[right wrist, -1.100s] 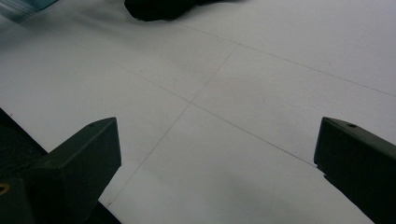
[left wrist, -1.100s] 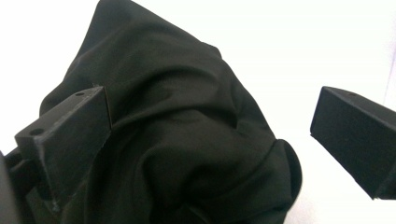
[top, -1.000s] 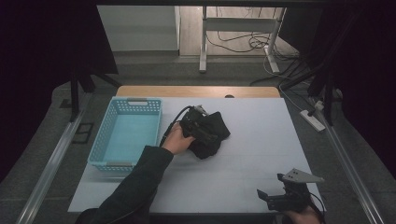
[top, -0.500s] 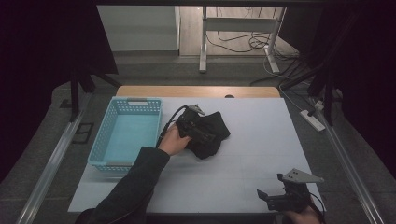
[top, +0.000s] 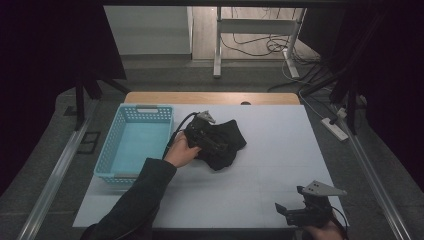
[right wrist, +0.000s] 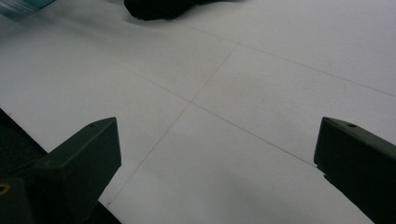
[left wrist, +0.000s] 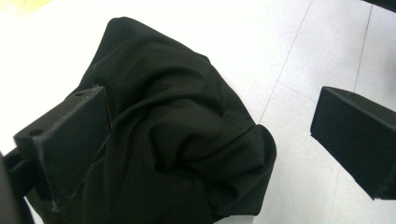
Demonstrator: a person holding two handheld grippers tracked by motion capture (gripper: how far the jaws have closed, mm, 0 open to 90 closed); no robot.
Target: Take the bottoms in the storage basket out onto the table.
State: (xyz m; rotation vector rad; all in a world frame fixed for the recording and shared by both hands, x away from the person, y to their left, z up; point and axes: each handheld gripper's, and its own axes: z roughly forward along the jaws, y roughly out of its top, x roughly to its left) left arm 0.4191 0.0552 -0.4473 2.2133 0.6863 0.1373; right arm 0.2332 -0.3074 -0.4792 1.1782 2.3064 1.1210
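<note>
Nearest to us, the right claw point(top: 295, 214) rests at the near right corner of the desk point(top: 280, 165), well apart from the black cloth point(top: 227, 145), its jaws spread wide over bare white surface crossed by thin seam lines. Farther in, the left claw point(left wrist: 210, 135) sits on the cloth, jaws open too, one pressing into the near folds and the other standing just off the fabric's edge over the desk. The cloth lies crumpled in a soft, matte heap at the middle of the desk, not yet pinched. Just left of the cloth stands the light blue basket point(top: 112, 145), a rectangular plastic bin with latticed walls, with nothing in it. We judge the work to be at an early point: the left claw is placed for a grasp, while closing, lifting and carrying the cloth to the basket all remain.
</note>
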